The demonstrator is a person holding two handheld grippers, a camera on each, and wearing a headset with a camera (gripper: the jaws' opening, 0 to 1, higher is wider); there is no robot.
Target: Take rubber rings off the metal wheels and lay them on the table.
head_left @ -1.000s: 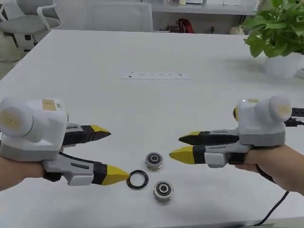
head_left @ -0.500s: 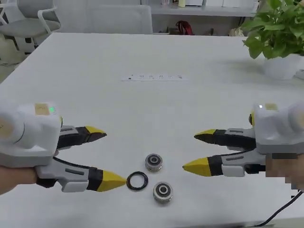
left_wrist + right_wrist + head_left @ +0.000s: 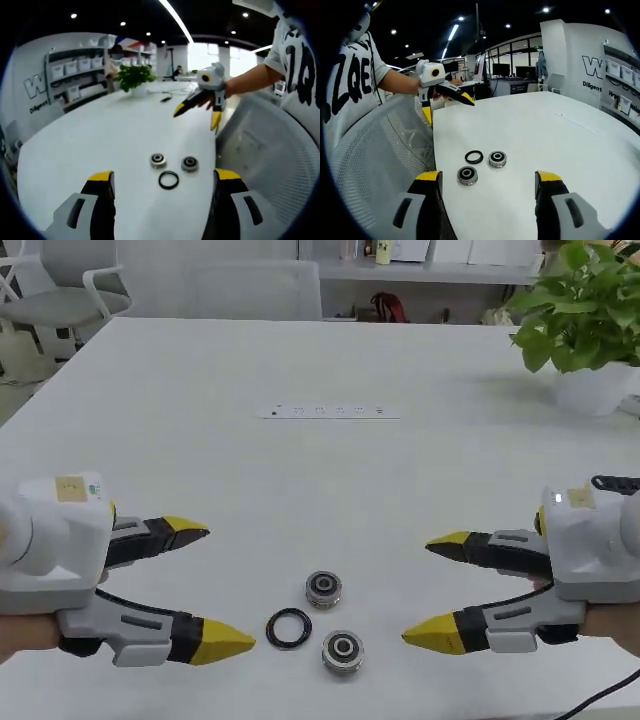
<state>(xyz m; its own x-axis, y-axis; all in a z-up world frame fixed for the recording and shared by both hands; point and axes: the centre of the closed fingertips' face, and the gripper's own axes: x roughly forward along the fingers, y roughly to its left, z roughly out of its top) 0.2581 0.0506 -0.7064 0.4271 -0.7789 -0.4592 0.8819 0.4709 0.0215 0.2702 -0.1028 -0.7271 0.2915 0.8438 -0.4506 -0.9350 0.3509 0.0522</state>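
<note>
**One ring off; wheel rims unreadable**

Progress. The left gripper [image 3: 208, 585] was held low over the near edge of the table [image 3: 330, 480], its jaws spread wide with nothing between them. Just right of its lower tip, one ring [image 3: 288, 628] was found lying flat on the table. It was free of any wheel and touched by neither gripper. That part of the job was judged done.

Right of the ring, a far wheel [image 3: 323, 588] and a near wheel [image 3: 343, 648] were noted. Both lay flat, close together but apart from each other and from the ring. Whether either carried a rubber ring could not be told, as the rims were too small to read in all three views. If one ring per wheel is assumed, one ring was probably left to strip.

The right gripper [image 3: 430, 588] was held opposite the left. Its jaws were likewise spread and empty, and it stood clear of both wheels. Neither gripper was placed on a wheel, so no pull was judged under way.

Counts.
- Grippers: two, both released.
- Loose rings: one.
- Wheels: two.
- Chair [image 3: 70, 280]: one, recorded beyond the table's far left corner.
- Power strip [image 3: 327, 411]: one, at mid-table.
- Plant [image 3: 580, 300]: one, in a white pot at the far right.
</note>
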